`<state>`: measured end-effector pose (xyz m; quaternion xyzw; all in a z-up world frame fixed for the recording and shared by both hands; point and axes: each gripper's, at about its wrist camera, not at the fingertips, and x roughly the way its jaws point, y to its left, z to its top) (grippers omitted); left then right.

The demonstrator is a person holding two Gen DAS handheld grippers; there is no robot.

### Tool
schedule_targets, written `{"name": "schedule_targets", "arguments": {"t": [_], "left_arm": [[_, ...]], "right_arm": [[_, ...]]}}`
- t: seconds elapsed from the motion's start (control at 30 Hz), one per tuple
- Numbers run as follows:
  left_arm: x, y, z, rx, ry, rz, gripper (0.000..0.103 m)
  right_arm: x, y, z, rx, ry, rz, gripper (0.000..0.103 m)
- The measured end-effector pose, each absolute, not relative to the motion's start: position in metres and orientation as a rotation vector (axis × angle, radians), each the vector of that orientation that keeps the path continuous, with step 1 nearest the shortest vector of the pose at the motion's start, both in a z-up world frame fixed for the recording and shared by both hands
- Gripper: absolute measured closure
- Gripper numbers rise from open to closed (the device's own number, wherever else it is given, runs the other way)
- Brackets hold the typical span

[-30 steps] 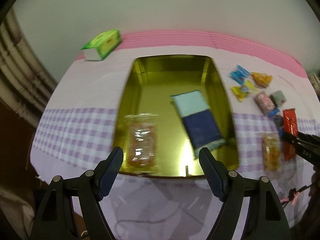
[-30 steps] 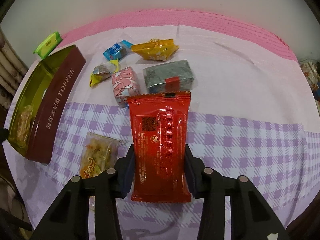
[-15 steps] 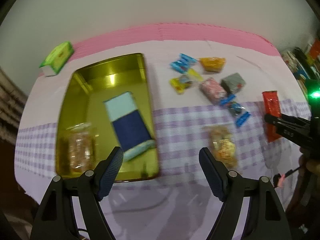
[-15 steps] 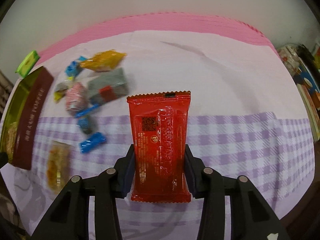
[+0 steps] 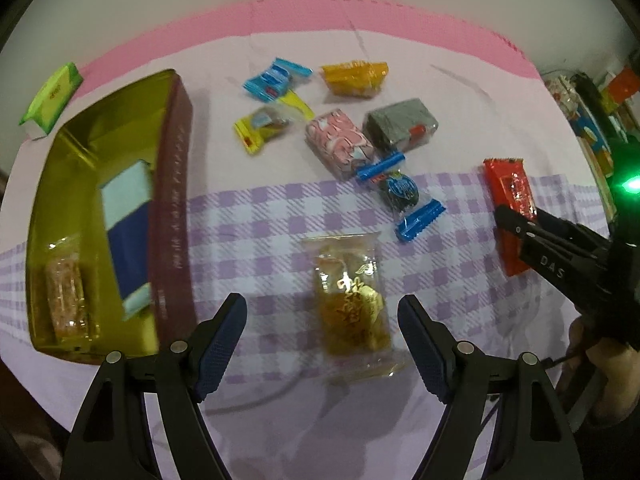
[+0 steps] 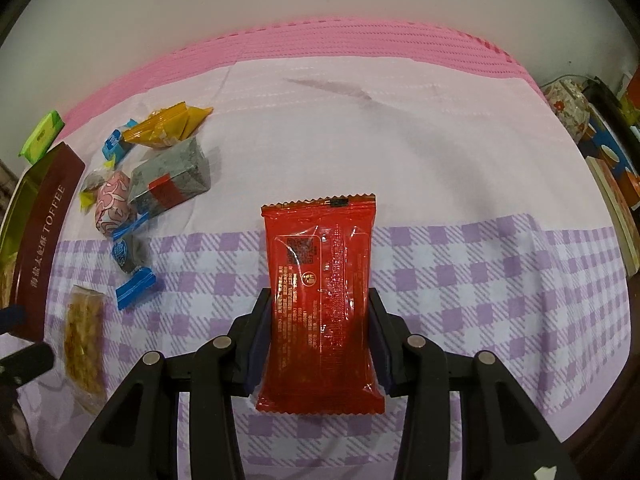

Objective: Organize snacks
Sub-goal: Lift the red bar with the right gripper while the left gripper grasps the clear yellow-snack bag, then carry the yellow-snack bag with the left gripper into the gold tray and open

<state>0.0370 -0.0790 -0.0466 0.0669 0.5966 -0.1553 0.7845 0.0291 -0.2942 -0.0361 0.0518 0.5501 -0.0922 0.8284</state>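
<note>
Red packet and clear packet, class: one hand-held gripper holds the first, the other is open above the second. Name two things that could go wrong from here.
1. The right hand-held gripper pinches only the red packet's lower sides; the glossy wrapper may slip or crumple.
2. The open left hand-held gripper straddles the flat clear packet; closing could drag the cloth or skid off it.

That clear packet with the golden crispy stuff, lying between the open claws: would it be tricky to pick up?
Probably a little. The clear packet looks glossy, so it may slip between the left gripper's pads. It lies flat on the tablecloth, leaving little edge to catch. The lumpy, brittle-looking filling could crumble if squeezed hard.
</note>
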Motion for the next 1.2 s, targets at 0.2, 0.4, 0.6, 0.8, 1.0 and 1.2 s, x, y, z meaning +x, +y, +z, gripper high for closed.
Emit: {"name": "schedule_targets", "arguments": {"t": [0.2,0.4,0.6,0.8,1.0,1.2], "left_arm": [[0.046,-0.088,-0.063,0.143,1.326,-0.305,0.025],[0.050,-0.096,-0.073,0.173,1.327,-0.288,0.034],[0.049,-0.100,-0.079,0.166,1.345,-0.320,0.056],[0.044,-0.101,-0.081,0.175,1.332,-0.340,0.065],[0.039,-0.098,-0.074,0.172,1.330,-0.360,0.065],[0.036,-0.080,-0.048,0.172,1.292,-0.374,0.065]], "right_arm": [[0.029,-0.294,-0.036,0.111,1.169,-0.198,0.062],[0.031,-0.292,-0.037,0.121,1.174,-0.196,0.060],[0.031,-0.293,-0.036,0.124,1.176,-0.193,0.059],[0.031,-0.292,-0.037,0.120,1.177,-0.193,0.058],[0.031,-0.290,-0.038,0.109,1.179,-0.195,0.057],[0.031,-0.289,-0.039,0.100,1.180,-0.199,0.056]]}}
